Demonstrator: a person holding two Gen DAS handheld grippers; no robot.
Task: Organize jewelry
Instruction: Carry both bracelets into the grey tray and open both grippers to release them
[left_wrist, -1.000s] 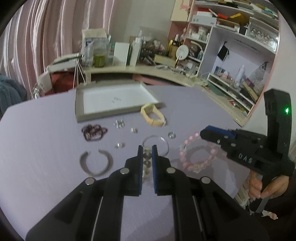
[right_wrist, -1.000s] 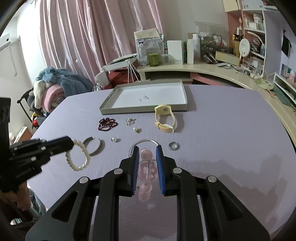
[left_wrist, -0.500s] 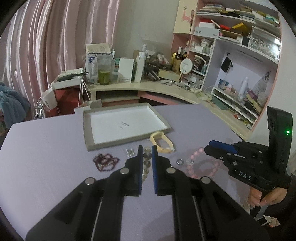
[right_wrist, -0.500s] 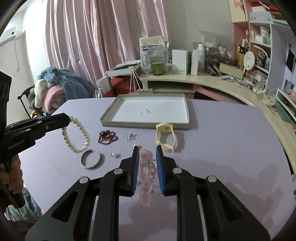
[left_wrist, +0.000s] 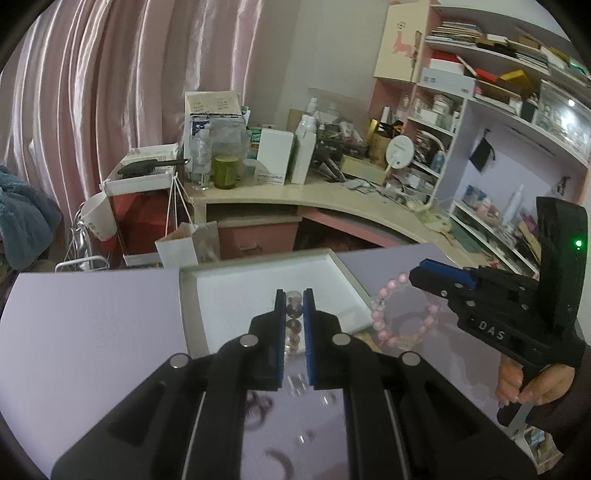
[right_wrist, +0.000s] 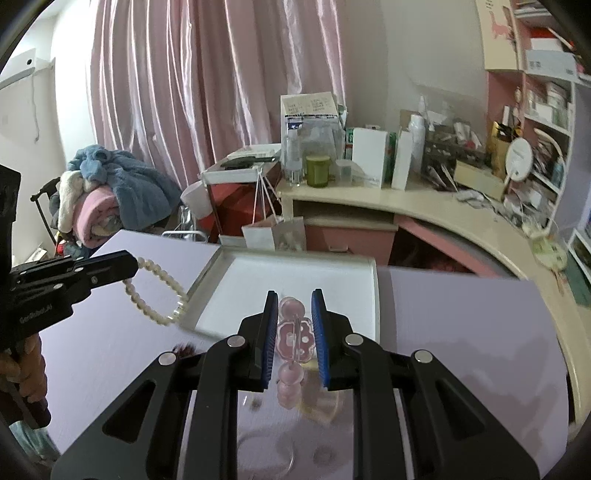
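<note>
Left tool (left_wrist: 294, 295) is clamped down on a white pearl-bead bracelet (right_wrist: 157, 291). In its own view you only see a few clear-looking beads (left_wrist: 293, 317) pinched between the blue pads, centre frame. From the right wrist view the same tool (right_wrist: 127, 264) comes in at middle left, with the loop dangling off its tip, hanging over the near-left corner of the tray (right_wrist: 372, 295).

Right tool (right_wrist: 294, 306) is closed tight on a pink bead bracelet (right_wrist: 293, 336): a bigger flower-shaped pink piece sits squeezed between the pads, with round beads trailing down toward the bottom of the frame. In the left wrist view that tool (left_wrist: 415, 273) pokes in from the right side and the pink loop (left_wrist: 402, 314) hangs off its tip just beside the tray's right edge. A hand (left_wrist: 532, 384) grips its handle at lower right.

The tray (left_wrist: 188, 306) is a shallow grey box with a white floor, sitting mid-frame on the lilac tabletop (left_wrist: 85, 332). Both bracelets are up in the air, neither one resting on anything.

Lower down, behind the tool arms, there's blurry stuff on the tabletop: a dark red beaded bracelet (left_wrist: 258, 404), a grey open bangle (left_wrist: 280, 459), and a few small silvery bits (left_wrist: 297, 384). Too smeared to say more.
</note>
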